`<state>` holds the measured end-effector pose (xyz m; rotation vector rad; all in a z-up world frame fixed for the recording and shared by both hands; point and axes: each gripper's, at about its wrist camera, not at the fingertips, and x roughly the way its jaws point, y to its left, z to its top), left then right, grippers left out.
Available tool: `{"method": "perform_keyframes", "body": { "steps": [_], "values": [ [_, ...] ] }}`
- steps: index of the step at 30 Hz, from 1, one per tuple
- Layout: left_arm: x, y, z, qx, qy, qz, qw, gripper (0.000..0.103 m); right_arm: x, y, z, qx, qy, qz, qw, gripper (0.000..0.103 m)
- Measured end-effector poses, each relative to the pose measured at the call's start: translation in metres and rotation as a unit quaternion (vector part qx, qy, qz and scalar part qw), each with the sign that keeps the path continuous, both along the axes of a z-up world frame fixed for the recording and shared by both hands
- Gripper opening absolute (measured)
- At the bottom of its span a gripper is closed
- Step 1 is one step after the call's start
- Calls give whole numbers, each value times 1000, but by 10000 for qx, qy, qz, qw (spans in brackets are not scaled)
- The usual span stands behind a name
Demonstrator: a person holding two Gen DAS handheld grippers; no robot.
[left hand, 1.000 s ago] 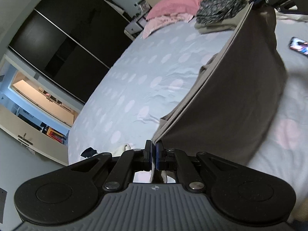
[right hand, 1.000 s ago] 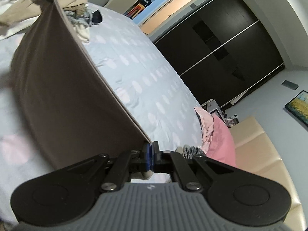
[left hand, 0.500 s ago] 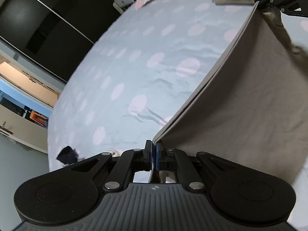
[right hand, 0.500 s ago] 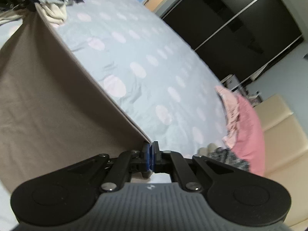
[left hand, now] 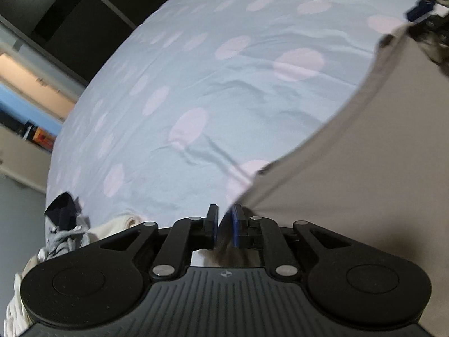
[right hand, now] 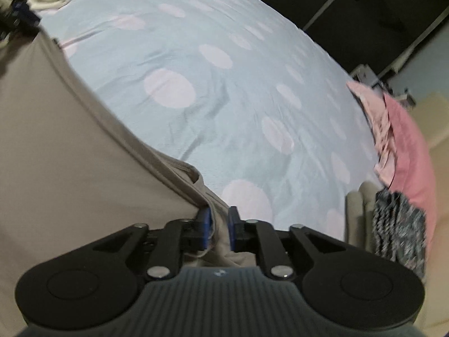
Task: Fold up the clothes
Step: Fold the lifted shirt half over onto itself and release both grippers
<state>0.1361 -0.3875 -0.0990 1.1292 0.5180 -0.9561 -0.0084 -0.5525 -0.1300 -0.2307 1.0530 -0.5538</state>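
Here the left tool [left hand: 223,224] has just been opening: its blue pads [left hand: 213,220] stand slightly apart, with the corner of the taupe garment [left hand: 364,168] loose in the gap and no longer pinched. The right tool [right hand: 218,229] has likewise just been opening, and a fold of the same garment's hem hangs between its parted pads [right hand: 206,224] without being pressed. The garment lies on the bed [left hand: 224,84], its upper edge running as a sagging line from one tool's corner to the other, so its long axis spans between the two tools; its broad face spreads down over the sheet. Just beside the left tool lie a cream cloth [left hand: 118,224] and a dark striped bundle [left hand: 63,224]. Beyond the right tool sit a folded patterned stack [right hand: 398,224] and a pink pillow [right hand: 409,140]. Farthest off stands a dark wardrobe [right hand: 364,0].
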Motion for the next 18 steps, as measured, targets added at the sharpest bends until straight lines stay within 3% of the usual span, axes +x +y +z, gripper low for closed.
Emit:
{"method": "perform_keyframes", "body": {
  "steps": [5, 9, 18],
  "values": [
    [11, -2, 15, -142, 74, 344, 9993, 11, -3, -22, 9, 381, -364, -450, 9976, 36],
    [5, 3, 27, -142, -93, 322, 9993, 19, -5, -37, 27, 628, -538, -793, 9934, 37],
    [-10, 33, 49, -215, 5, 418, 9989, 19, -21, -51, 67, 790, -729, -1424, 9840, 40]
  ]
}}
